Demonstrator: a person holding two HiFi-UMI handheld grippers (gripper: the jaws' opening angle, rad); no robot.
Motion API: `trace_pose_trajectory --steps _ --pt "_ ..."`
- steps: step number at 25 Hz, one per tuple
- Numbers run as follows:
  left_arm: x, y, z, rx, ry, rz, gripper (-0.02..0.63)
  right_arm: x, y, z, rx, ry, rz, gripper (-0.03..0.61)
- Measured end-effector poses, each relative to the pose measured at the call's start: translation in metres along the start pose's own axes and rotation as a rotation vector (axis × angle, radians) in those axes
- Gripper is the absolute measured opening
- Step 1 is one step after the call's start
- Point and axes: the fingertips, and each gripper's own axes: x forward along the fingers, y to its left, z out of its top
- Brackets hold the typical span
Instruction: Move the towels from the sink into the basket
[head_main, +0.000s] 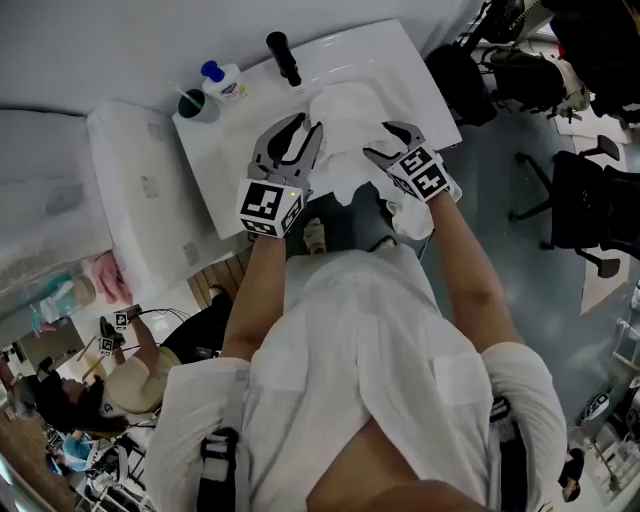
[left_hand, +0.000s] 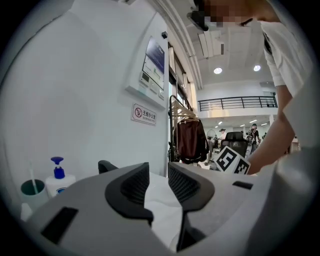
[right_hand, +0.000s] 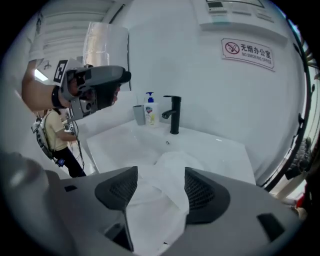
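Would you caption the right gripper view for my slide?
Open right tool over a crumpled white towel in the white sink.

Head view: steeply down over sink (head_main: 400, 75). Gripper views: low, close, along jaws; all share towels (head_main: 345, 130).

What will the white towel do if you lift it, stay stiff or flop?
Probably flop: the white towel lies crumpled in soft folds in the sink. It looks thin, so likely light. Being cloth, it shouldn't roll or break.

White sink (head_main: 395, 70), white towels (head_main: 345, 125) heaped mid-basin reaching its near edge, black faucet (head_main: 283, 58) at the back edge, soap bottle (head_main: 222, 82) and cup (head_main: 196, 104) at the back-left corner.
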Motion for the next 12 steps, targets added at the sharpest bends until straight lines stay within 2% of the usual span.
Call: trace_pose_trajectory --steps 4,12 --pt "-0.005 0.013 -0.006 -0.009 0.007 0.005 0.112 0.018 0.005 -0.004 -0.024 0.048 0.018 0.295" --pt "0.001 0.020 -0.011 -0.010 0.019 -0.017 0.112 0.036 0.006 -0.039 0.077 0.162 0.004 0.302"
